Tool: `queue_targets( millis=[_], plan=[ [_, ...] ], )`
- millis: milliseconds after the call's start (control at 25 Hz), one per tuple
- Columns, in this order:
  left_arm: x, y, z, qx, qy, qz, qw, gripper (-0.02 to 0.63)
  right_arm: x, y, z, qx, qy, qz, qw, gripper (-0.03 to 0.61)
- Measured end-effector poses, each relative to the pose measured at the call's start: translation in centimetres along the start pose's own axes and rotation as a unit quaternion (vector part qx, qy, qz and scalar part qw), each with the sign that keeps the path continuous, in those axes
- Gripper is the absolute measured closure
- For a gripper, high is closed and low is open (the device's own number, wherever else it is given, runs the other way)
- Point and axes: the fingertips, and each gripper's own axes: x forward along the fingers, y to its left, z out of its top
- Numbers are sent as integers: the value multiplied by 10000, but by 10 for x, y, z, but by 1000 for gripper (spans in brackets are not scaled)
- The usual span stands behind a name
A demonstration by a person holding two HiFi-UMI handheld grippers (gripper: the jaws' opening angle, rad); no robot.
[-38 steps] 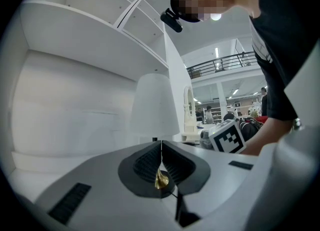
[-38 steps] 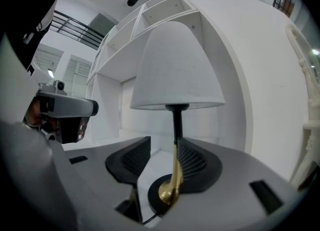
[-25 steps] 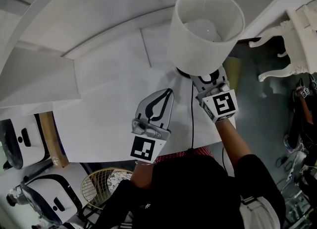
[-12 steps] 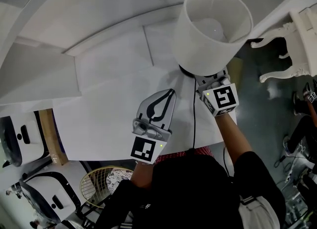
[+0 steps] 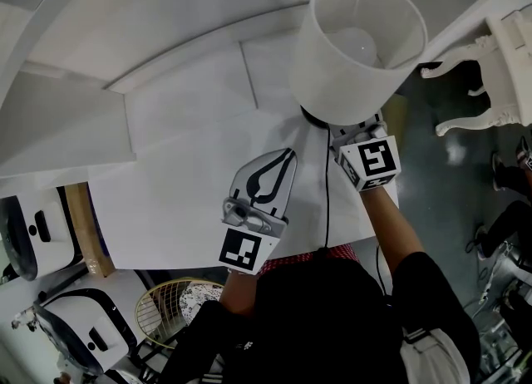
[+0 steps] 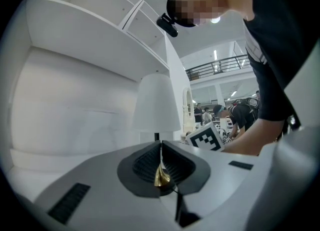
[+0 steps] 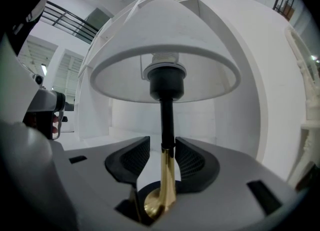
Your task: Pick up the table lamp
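The table lamp has a white drum shade (image 5: 357,50) and a black stem (image 7: 166,120). It stands tilted at the white table's (image 5: 183,166) right end, and its black base (image 5: 310,118) peeks out below the shade. My right gripper (image 5: 349,131) reaches under the shade, shut on the stem (image 7: 162,142). Whether the base rests on the table I cannot tell. My left gripper (image 5: 285,153) lies mid-table, shut and empty (image 6: 160,145), to the left of the lamp (image 6: 156,104). A black cord (image 5: 326,199) runs from the lamp towards me.
White shelf panels (image 5: 125,33) rise behind the table. An ornate white furniture leg (image 5: 465,50) stands on the dark floor at the right. A wicker basket (image 5: 170,312) and white chairs (image 5: 33,241) sit at the lower left.
The lamp and my right gripper have shifted together a little to the right and away from me. My left gripper has stayed where it was.
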Motion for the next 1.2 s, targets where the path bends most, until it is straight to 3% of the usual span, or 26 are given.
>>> queue_targets(
  millis=[280,480,840,1200],
  plan=[
    [2,1,-2,-9,-4,-15,10000,600,6,-1,5,72,-74,-56,9999,417],
    [4,2,-4,-44,-4,-11,10000,600,6,-8,5,103,-47,-207,9997,488],
    [14,6,-10,30,-13,-113,9999,600,6,-9,5,143,-4,-284,9995,491],
    [36,9,-25,375,6,-347,9987,600,6,-8,4,168,51,-230,9996,492]
  ],
)
